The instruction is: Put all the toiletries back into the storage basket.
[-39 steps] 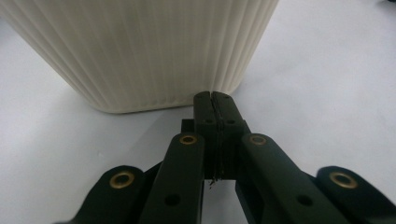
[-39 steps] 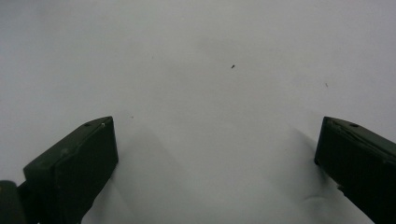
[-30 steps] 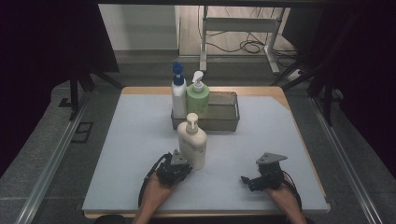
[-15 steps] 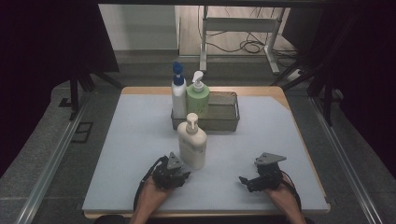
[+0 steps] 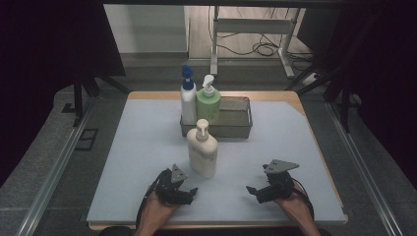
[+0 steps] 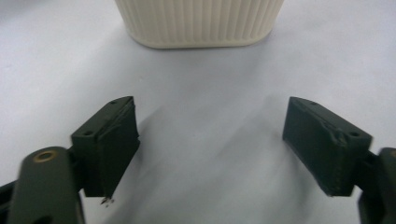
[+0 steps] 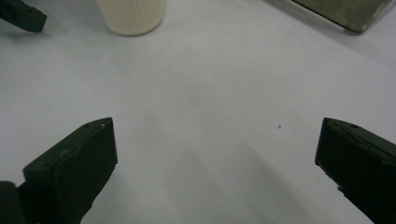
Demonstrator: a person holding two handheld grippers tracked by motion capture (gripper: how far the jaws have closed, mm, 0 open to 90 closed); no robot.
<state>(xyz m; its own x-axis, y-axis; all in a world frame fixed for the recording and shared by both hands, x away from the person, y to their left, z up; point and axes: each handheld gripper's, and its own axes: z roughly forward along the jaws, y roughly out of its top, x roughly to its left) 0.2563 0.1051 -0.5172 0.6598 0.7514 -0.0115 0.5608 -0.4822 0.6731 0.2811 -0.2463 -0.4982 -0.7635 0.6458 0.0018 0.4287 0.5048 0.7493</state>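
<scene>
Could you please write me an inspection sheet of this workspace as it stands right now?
Surface: pale blue mat over a wooden table, bare around the hands.
Job's things: cream pump bottle upright on the mat, in front of the metal tray; blue-capped bottle and green pump bottle stand at the tray's left end.
Clutter: nothing seen.
Grippers: left gripper jaws have just been opening, now wide, nothing between them, cream bottle just ahead; right gripper open, empty, low over the mat.
Cables: loose cables on the floor beyond the table.
Surroundings: dark curtains at both sides, metal stand behind.
</scene>
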